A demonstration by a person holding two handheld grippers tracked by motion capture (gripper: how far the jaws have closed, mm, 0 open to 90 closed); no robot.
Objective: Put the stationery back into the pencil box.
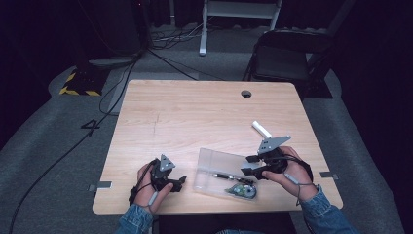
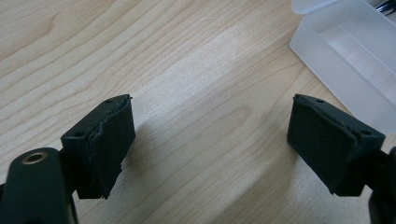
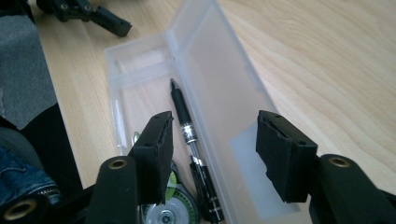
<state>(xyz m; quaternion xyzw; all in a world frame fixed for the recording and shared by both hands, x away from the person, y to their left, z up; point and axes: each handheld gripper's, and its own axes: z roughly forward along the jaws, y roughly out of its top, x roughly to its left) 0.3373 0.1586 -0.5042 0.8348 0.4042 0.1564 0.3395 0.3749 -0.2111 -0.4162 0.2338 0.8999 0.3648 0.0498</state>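
So far your clear plastic pencil case [image 1: 214, 163] lies open at lower centre of the pale wooden tabletop [image 1: 195, 112], black pen [image 3: 187, 126] and round green-and-grey tape dispenser [image 1: 242, 190] inside. White cylinder [image 1: 261, 129] waits outside. Left gripper [image 2: 210, 140] and right gripper [image 3: 212, 154] both gape, empty.

The bench [image 1: 195, 117] is a light wood-grain top with rounded corners and a round cable hole [image 1: 246, 93] near its far edge. A clear plastic case [image 1: 219, 165] lies open on its near half, holding a black pen [image 3: 189, 135] and a round green-and-grey tape dispenser [image 1: 243, 191]. A small white cylinder [image 1: 261, 129] lies on the wood just beyond the case, toward the right edge.
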